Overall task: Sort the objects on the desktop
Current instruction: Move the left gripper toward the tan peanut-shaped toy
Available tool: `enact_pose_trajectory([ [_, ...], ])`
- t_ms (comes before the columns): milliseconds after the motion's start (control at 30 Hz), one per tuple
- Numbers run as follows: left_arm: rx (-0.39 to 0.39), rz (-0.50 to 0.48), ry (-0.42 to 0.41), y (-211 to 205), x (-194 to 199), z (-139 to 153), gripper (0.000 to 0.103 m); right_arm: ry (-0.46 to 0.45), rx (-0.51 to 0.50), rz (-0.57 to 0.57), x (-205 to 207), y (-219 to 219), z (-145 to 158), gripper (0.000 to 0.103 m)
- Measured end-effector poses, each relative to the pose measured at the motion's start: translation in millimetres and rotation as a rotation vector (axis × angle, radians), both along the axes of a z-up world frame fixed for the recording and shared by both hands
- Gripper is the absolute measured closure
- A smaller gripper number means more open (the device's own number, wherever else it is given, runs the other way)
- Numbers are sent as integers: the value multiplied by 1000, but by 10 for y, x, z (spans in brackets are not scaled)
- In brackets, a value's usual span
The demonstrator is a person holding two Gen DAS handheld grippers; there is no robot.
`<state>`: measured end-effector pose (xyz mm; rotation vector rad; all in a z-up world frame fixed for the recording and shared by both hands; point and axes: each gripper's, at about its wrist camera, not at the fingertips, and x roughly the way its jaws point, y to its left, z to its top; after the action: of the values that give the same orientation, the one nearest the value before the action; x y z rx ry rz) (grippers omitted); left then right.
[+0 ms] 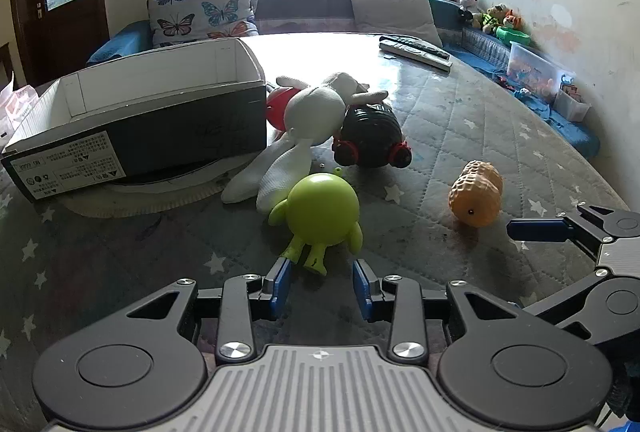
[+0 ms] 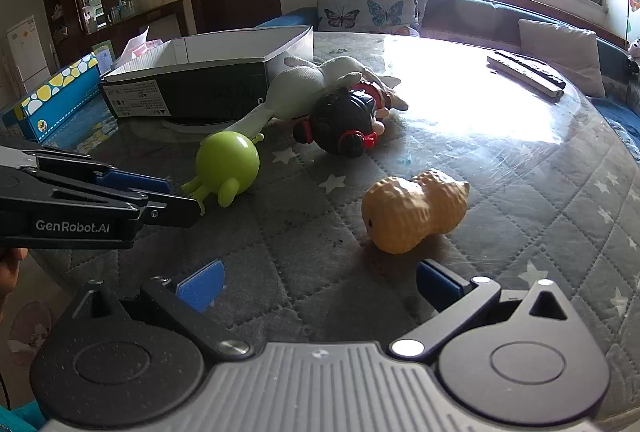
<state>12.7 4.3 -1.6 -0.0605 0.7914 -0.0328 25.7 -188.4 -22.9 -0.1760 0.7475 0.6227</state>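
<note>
- The green toy [image 1: 320, 210] lies on the quilted table [image 1: 460, 120], legs toward the left gripper [image 1: 320, 286], long axis running from it toward the white plush [image 1: 304, 128].
- Left fingers spread, empty, just short of the legs.
- Right gripper [image 2: 320, 288] spread wide near the peanut toy [image 2: 412, 210].
- The open box [image 1: 160, 112] stands left of the green toy.

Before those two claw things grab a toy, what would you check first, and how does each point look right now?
1. Left gripper open, nothing between its fingers: ok.
2. Green toy just ahead of the left gripper, legs towards it: ok.
3. Right gripper wide open, empty: ok.
4. Peanut toy lies alone, free of other toys: ok.
5. Box open on top: ok; whether it is empty: cannot tell.
6. White plush lies against the black-haired doll: not ok for a clean pick.
</note>
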Motion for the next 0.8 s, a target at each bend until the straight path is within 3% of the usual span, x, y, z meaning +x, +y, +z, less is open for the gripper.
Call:
enact_pose_trajectory([
  [800, 11, 4, 36, 20, 119, -9, 66, 36, 3, -3, 2, -66, -45, 0],
])
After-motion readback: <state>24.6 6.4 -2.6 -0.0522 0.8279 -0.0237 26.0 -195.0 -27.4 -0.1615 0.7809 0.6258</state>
